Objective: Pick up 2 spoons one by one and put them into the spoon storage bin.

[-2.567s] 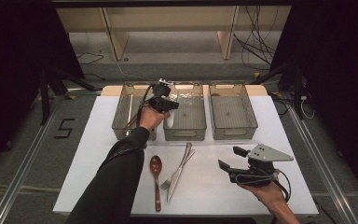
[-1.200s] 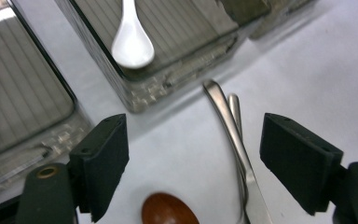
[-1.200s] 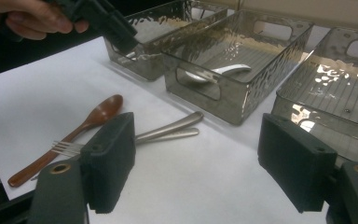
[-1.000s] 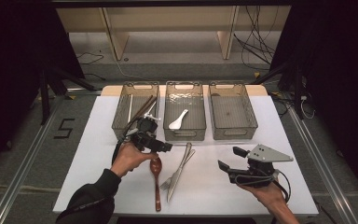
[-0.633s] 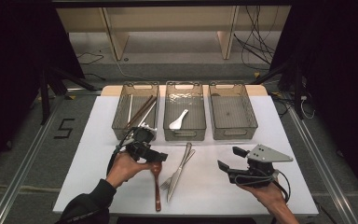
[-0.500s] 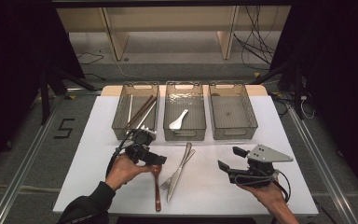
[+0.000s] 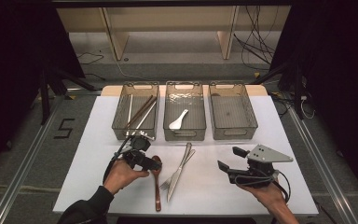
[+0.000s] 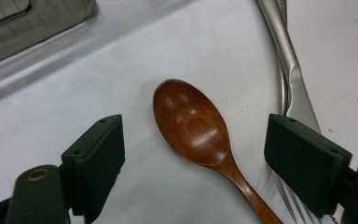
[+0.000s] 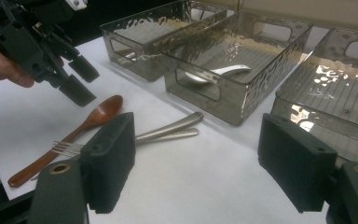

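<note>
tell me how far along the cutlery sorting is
Done: chopsticks lie in the left bin, a white spoon in the middle bin. In hand: nothing yet; the open left gripper hovers over the wooden spoon. Left: that spoon, the fork and knife on the table; the right bin is empty. The right gripper waits open.

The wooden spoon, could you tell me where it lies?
In the high view the wooden spoon lies front-left on the table, left of the fork, under the left tongs.
</note>
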